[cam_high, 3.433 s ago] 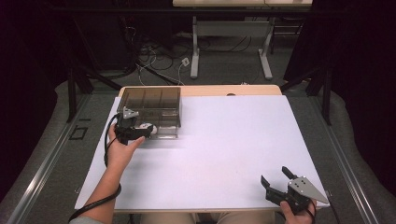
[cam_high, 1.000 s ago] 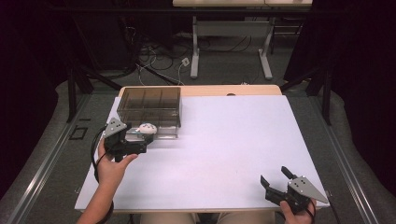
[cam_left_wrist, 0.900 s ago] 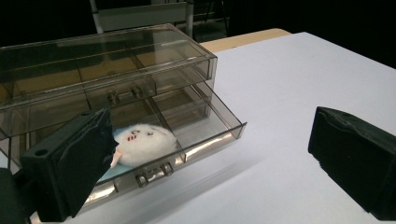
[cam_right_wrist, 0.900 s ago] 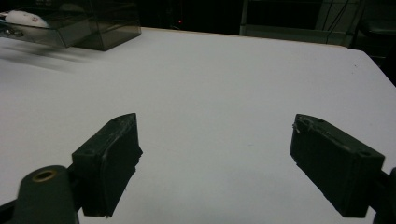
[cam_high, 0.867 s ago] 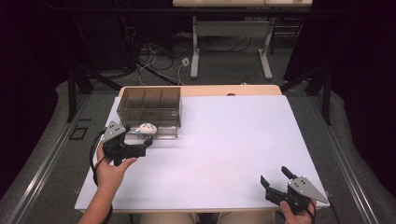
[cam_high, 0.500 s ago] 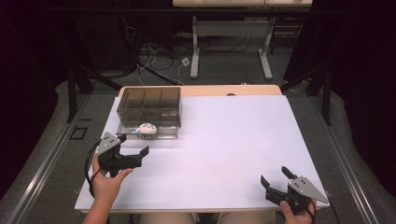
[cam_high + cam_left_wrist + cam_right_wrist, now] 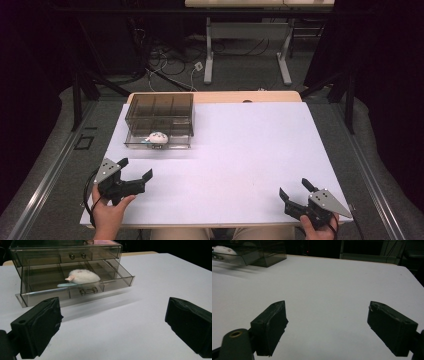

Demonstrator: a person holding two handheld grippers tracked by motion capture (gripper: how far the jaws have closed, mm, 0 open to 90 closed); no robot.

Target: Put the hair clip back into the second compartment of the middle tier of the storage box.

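A smoky transparent drawer unit (image 7: pixel 159 107) stands at the table's far left. Its lower drawer (image 7: pixel 75 288) is pulled out, and a white plush toy (image 7: pixel 157 137) (image 7: pixel 83 276) with a pink ear lies inside it. My left gripper (image 7: pixel 135 168) (image 7: pixel 112 315) is open near the front left edge, well short of the drawer, with nothing between its jaws. Over at the front right corner, my right gripper (image 7: pixel 293 188) (image 7: pixel 327 322) is open and holds nothing. From there the drawer unit (image 7: pixel 262 250) and the toy (image 7: pixel 223 250) sit far off at the upper left.
A white sheet (image 7: pixel 240 150) covers the wooden table. Beyond the far edge are desk legs (image 7: pixel 207 50) and cables (image 7: pixel 165 60) on a grey floor.
My left gripper has drawn back from the drawer toward the table's near left edge, open. The toy stays in the drawer. The right gripper has not moved.
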